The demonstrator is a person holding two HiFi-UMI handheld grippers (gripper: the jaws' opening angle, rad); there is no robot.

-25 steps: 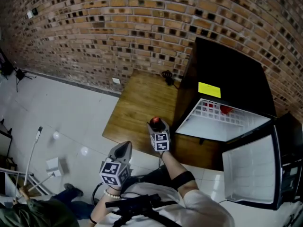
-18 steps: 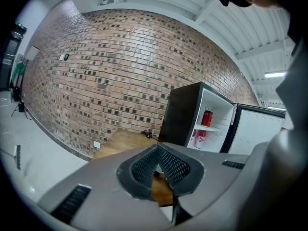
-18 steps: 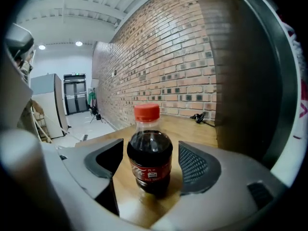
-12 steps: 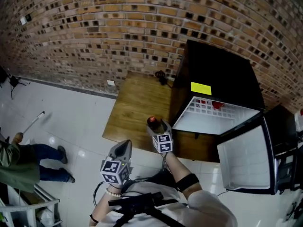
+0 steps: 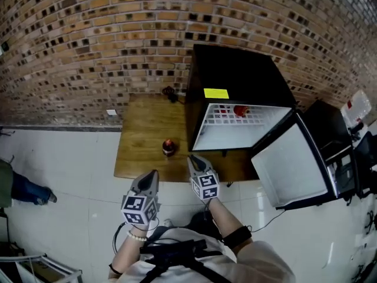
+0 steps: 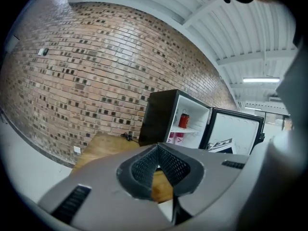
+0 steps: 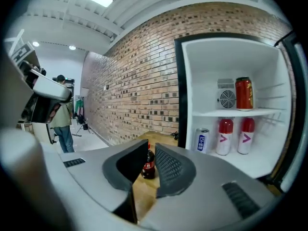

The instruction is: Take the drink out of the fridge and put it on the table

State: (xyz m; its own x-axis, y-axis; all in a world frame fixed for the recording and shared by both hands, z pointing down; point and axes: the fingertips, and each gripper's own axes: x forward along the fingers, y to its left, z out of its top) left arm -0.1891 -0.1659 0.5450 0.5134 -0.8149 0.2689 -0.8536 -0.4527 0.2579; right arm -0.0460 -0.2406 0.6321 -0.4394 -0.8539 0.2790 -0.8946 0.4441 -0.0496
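Note:
The drink, a dark bottle with a red label (image 5: 169,147), stands upright on the wooden table (image 5: 141,128), left of the open fridge (image 5: 235,78). My right gripper (image 5: 194,160) hangs over the table's near edge, a short way right of and behind the bottle. Its jaws are closing with nothing between them. In the right gripper view the bottle (image 7: 148,167) shows through the narrow gap of the right gripper (image 7: 150,147), well beyond the tips. My left gripper (image 5: 151,177) is shut and empty, nearer than the table; in the left gripper view the left gripper (image 6: 157,148) has its tips touching.
The fridge door (image 5: 291,167) swings out to the right. Inside are a red can (image 7: 244,94) on the shelf, a silver can (image 7: 201,141) and two red-and-white bottles (image 7: 225,136) below. A black cable (image 5: 171,92) lies at the table's far edge. A person (image 7: 62,124) stands at the left.
The right gripper was at the bottle; now the bottle stands alone on the table and the gripper has drawn back toward me with its jaws narrower. The head view has swung right.

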